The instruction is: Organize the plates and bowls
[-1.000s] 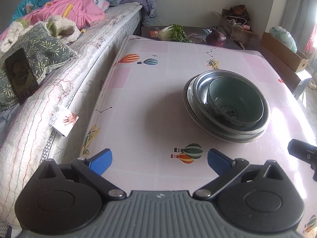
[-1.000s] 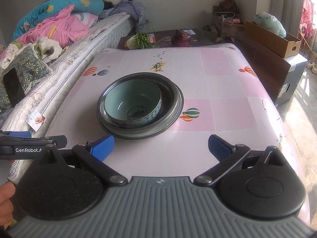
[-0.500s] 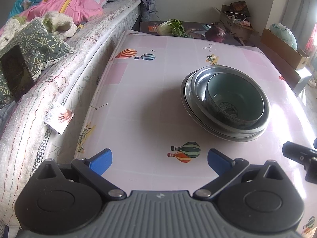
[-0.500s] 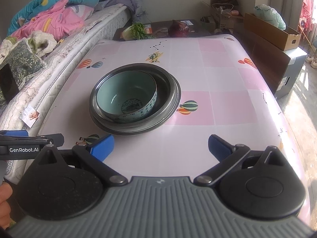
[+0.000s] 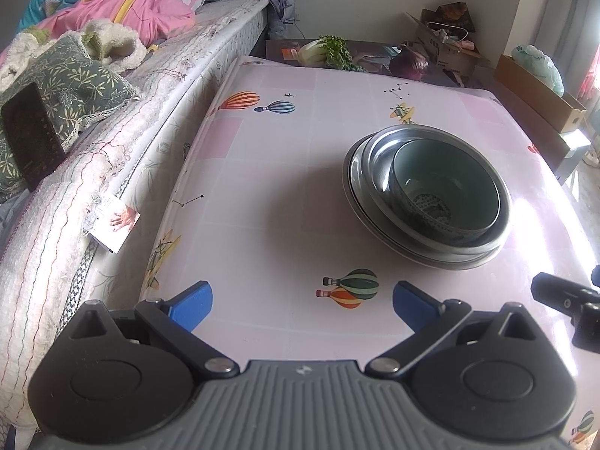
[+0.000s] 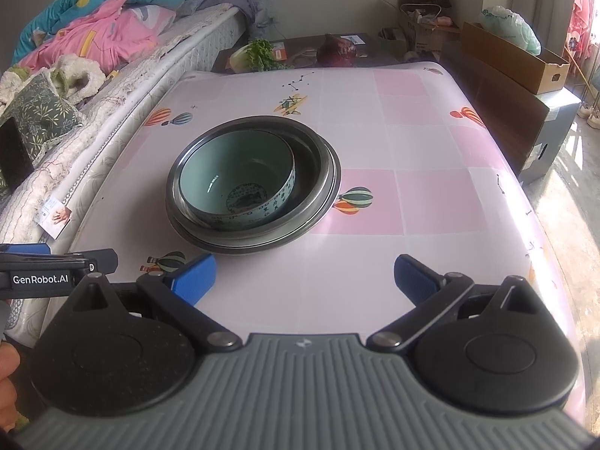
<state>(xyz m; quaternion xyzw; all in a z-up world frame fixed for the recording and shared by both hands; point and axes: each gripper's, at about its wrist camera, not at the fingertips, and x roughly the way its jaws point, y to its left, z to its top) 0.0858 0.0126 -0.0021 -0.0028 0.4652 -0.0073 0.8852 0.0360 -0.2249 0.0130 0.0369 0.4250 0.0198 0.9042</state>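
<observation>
Your left gripper (image 5: pixel 302 302) is spread wide with nothing between the blue pads; right gripper (image 6: pixel 303 277) same, wide and empty; both hover over the near table (image 6: pixel 412 142) edge. Teal bowl (image 6: pixel 236 180) sits in the steel bowl (image 6: pixel 315 157) on a steel plate (image 6: pixel 210 238), at 12 o'clock from the right gripper, 1 o'clock from the left; the plate is mostly hidden, only its rim shows. The bed (image 5: pixel 112 142) at 9 o'clock is cut off by frame.
</observation>
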